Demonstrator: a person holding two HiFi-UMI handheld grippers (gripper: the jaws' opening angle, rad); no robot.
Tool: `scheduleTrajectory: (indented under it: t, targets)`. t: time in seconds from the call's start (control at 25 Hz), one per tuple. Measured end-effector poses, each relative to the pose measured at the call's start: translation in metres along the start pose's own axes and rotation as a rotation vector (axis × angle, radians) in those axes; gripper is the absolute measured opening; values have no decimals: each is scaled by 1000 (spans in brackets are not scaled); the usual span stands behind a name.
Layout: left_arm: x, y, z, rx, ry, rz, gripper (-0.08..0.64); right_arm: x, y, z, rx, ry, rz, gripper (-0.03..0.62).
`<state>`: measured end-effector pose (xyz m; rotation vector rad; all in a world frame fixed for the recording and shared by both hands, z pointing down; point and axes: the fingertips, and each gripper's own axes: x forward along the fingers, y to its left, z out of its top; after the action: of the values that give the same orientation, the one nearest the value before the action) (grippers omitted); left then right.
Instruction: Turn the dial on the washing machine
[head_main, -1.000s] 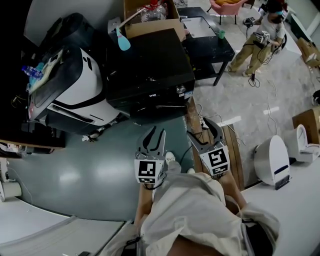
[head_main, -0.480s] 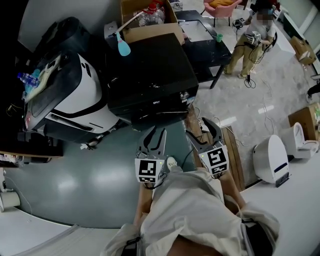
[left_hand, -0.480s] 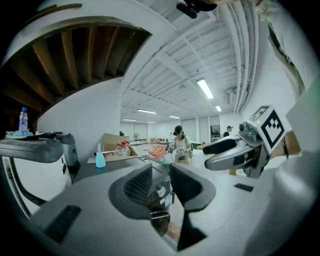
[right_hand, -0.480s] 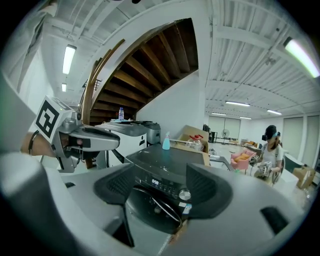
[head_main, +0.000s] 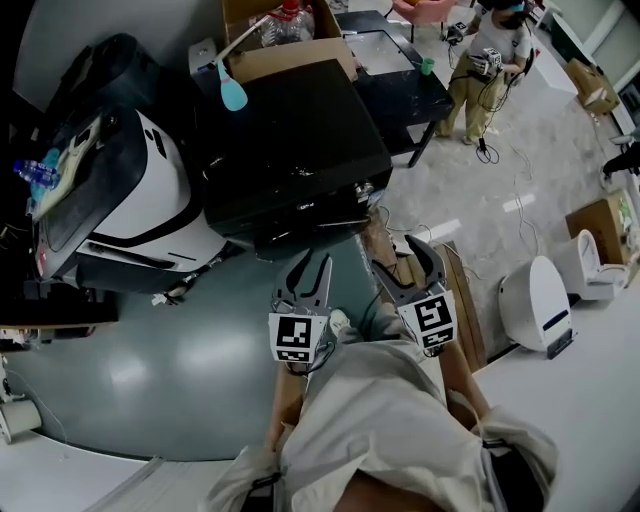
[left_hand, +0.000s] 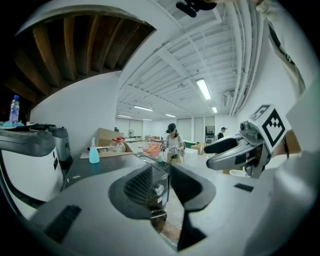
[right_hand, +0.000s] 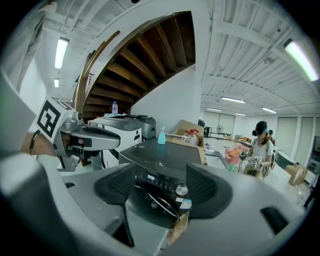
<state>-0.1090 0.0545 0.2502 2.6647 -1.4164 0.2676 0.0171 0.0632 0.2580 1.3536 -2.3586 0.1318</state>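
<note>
The left tool (head_main: 314, 263) was held released, its jaws apart and nothing between them. The right tool (head_main: 401, 262) was likewise released, jaws spread wide and empty. The two tools were held side by side, the right tool just beside the left and reaching slightly further forward. Neither was in contact with anything.

The black washing machine (head_main: 290, 150) stood ahead of both tools, apart from their tips. Its silver dial (right_hand: 181, 189) was located at the right end of the front control panel and was framed in the gap between the right tool's jaws, untouched. A lit display (right_hand: 151, 177) was seen on the same panel, to the left of the dial. In the left gripper view the dial was seen edge-on, ahead of the jaw gap.

A blue spray bottle (head_main: 232, 92) stood upright near the machine's far edge, beyond the left tool. A white and black appliance (head_main: 140, 200) stood to the left of the left tool. A person (head_main: 480, 60) stood well beyond the right tool.
</note>
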Motion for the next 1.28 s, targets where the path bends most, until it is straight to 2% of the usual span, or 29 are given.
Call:
scheduleTrajectory:
  t: [0.36, 0.88, 1.28]
  targets:
    - [30, -1, -10, -8, 33, -29, 120, 11, -21, -15, 21, 44, -14, 318]
    - [76, 6, -31, -29, 103, 32, 120, 59, -51, -35, 20, 83, 86, 318]
    - [104, 6, -55, -51, 156, 48, 120, 88, -63, -63, 12, 134, 122, 318]
